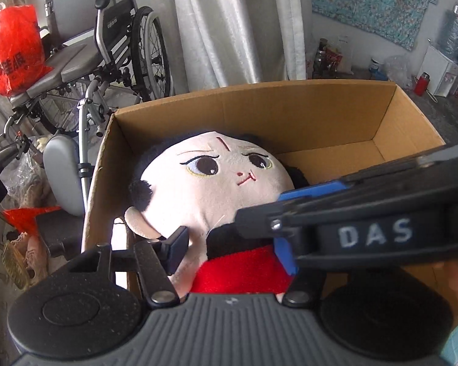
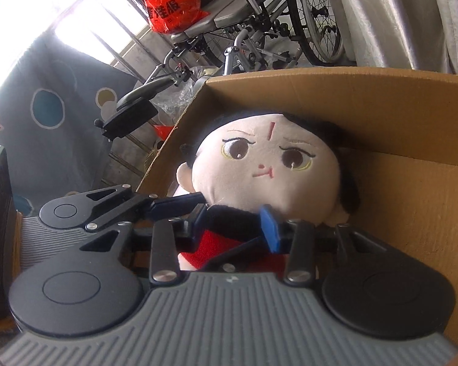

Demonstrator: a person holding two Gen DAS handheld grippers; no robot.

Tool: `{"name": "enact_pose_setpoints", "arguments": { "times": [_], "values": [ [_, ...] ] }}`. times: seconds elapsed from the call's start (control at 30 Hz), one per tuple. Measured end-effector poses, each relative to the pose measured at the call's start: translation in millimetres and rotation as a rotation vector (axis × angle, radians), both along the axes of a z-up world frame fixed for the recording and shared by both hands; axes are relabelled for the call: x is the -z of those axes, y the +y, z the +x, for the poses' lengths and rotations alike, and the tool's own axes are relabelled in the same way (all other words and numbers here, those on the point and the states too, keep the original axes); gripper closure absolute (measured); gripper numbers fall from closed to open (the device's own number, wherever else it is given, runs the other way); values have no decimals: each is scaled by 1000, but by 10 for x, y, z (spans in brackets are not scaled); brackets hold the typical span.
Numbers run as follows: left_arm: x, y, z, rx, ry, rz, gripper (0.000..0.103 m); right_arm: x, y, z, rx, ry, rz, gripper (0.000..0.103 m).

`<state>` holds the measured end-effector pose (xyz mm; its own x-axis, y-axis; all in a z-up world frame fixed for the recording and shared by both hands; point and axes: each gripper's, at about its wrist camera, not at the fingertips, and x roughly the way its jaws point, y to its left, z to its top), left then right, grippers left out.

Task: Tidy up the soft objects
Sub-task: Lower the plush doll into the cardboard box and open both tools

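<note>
A plush doll (image 1: 210,180) with a pale face, black hair and red clothes lies in an open cardboard box (image 1: 259,106), against its left wall. My left gripper (image 1: 229,247) has its fingers on either side of the doll's neck and red collar. My right gripper (image 2: 235,225) closes its blue-padded fingers (image 2: 270,228) on the doll's (image 2: 265,164) dark collar inside the box (image 2: 381,97). The right gripper's body also crosses the left wrist view (image 1: 366,222), hiding the doll's right side.
A wheelchair (image 1: 113,55) with a red plastic bag (image 1: 15,48) on its seat stands behind and left of the box. White curtains (image 1: 229,24) hang behind. Bottles and a red flask (image 1: 421,84) sit on a surface at the back right. The box's right half shows bare floor (image 1: 336,158).
</note>
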<state>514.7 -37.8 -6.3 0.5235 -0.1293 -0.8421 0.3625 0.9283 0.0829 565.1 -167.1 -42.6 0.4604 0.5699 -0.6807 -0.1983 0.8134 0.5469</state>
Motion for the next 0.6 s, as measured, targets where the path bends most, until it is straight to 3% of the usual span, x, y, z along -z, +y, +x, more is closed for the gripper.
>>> {"name": "enact_pose_setpoints", "arguments": {
  "times": [0.03, 0.1, 0.2, 0.27, 0.3, 0.33, 0.37, 0.4, 0.43, 0.53, 0.6],
  "values": [
    [-12, 49, 10, -9, 13, 2, 57, 8, -50, -7, 25, 4, 5, 63],
    [-36, 160, 10, -41, 24, 34, 63, 38, -153, -22, 74, 17, 18, 62],
    [-5, 292, 9, -72, 51, 104, 63, 158, -339, -93, 133, 74, 60, 62],
    [-18, 349, -17, -56, 35, 100, 43, 284, -414, -100, 170, 94, 72, 62],
    [-38, 349, -36, -37, 16, 93, 17, 360, -439, -102, 194, 107, 71, 61],
    [-49, 339, -49, -17, 13, 78, 7, 441, -450, -88, 217, 122, 86, 61],
    [-51, 318, -70, -5, 12, 59, 8, 506, -459, -83, 225, 132, 112, 61],
    [-46, 301, -76, 4, 7, 49, 22, 580, -462, -71, 234, 146, 147, 61],
    [-15, 259, -78, 24, 7, 56, 42, 652, -448, -61, 242, 154, 171, 61],
    [190, 145, -37, 15, 59, 154, 44, 694, -356, -47, 233, 86, 171, 66],
    [201, 181, -45, -34, 38, 124, 45, 710, -282, -5, 221, 58, 148, 66]
  ]
}}
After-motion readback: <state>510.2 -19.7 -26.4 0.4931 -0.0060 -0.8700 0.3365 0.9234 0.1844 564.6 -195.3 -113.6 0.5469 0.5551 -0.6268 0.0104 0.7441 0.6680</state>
